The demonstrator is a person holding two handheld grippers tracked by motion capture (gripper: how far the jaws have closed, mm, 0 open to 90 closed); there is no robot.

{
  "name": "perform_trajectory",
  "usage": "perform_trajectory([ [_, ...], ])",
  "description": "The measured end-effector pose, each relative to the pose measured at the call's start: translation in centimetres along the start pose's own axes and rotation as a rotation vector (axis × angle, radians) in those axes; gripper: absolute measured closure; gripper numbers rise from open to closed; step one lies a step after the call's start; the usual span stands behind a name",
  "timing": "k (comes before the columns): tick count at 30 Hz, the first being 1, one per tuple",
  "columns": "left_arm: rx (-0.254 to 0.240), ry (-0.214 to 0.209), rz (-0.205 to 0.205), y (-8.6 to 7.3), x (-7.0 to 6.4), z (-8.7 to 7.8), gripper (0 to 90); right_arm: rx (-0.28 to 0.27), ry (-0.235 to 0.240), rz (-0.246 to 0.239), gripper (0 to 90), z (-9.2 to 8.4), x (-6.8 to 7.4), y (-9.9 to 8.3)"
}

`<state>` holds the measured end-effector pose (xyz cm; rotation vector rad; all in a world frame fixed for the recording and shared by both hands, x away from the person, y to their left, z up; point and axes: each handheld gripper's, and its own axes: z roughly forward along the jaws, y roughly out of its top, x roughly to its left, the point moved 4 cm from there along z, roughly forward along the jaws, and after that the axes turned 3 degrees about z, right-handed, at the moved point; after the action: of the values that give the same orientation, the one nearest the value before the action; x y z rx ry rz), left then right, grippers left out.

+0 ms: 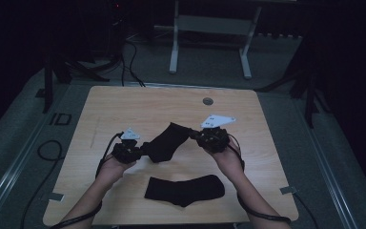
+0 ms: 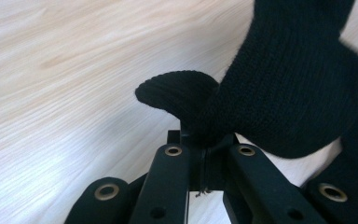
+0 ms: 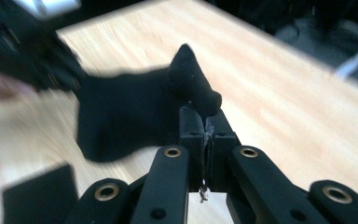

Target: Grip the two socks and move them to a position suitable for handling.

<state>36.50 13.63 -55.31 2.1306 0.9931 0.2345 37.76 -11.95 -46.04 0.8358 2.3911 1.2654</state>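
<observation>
Left hand-held gripper [image 1: 140,149] clenched on one end of a black knitted sock [image 1: 167,141]; in the left gripper view a rounded flap of knit [image 2: 177,93] sticks out past the pinched jaws. Right hand-held gripper [image 1: 198,135] clamped on the opposite end, tip of fabric [image 3: 193,84] poking above its closed jaws. Sock hangs stretched between the two, above the middle of the light wood-grain worktop [image 1: 124,105]. Second black sock [image 1: 185,189] lies flat on the worktop nearer the person, between the forearms, apart from the held one. Right gripper view is motion-blurred.
</observation>
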Motion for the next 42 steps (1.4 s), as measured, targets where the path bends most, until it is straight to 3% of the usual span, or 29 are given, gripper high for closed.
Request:
perform_trajectory([
  [4,0.096,0.032,0.011,0.6,0.1,1.1,89.7,0.073,-0.007,0.074,87.9,2.1,-1.2,-3.6],
  [9,0.169,0.022,-0.016,1.6,0.3,3.0,89.6,0.115,-0.033,0.149,87.9,3.4,-3.0,-6.6],
  [13,0.195,-0.003,-0.042,2.5,0.1,4.2,89.3,0.135,-0.063,0.186,87.9,3.8,-4.3,-7.8],
  [18,0.209,-0.003,-0.04,3.2,-0.3,4.9,89.0,0.132,-0.087,0.241,87.2,3.8,-5.7,-8.7],
  [21,0.223,-0.036,-0.064,3.3,-0.3,5.0,87.8,0.135,-0.094,0.273,82.4,3.9,-6.3,-9.2],
  [23,0.24,-0.049,-0.07,3.2,-0.3,5.0,84.3,0.139,-0.105,0.274,74.9,3.9,-6.5,-9.4],
  [25,0.263,-0.057,-0.073,3.0,-0.1,4.9,81.8,0.137,-0.111,0.279,74.2,3.8,-6.6,-9.4],
  [30,0.27,-0.055,-0.083,2.7,0.3,4.5,73.3,0.13,-0.109,0.291,61.4,3.8,-7.0,-9.2],
  [31,0.26,-0.048,-0.103,2.7,0.6,4.2,73.3,0.137,-0.102,0.292,57.6,3.9,-7.0,-9.2],
  [32,0.259,-0.042,-0.106,2.8,0.7,4.1,66.3,0.142,-0.104,0.278,61.6,4.2,-7.0,-8.8],
  [35,0.246,-0.032,-0.116,2.8,1.1,3.4,64.9,0.144,-0.111,0.252,80.1,4.5,-6.9,-8.2],
  [37,0.245,-0.025,-0.119,2.8,1.3,3.0,65.0,0.155,-0.107,0.228,87.4,4.7,-6.8,-7.8],
  [39,0.225,-0.041,-0.134,2.9,1.4,2.5,65.0,0.164,-0.094,0.219,89.4,5.1,-6.8,-7.4],
  [42,0.212,-0.028,-0.124,3.2,1.2,1.8,65.0,0.184,-0.099,0.197,89.6,5.9,-6.8,-7.0],
])
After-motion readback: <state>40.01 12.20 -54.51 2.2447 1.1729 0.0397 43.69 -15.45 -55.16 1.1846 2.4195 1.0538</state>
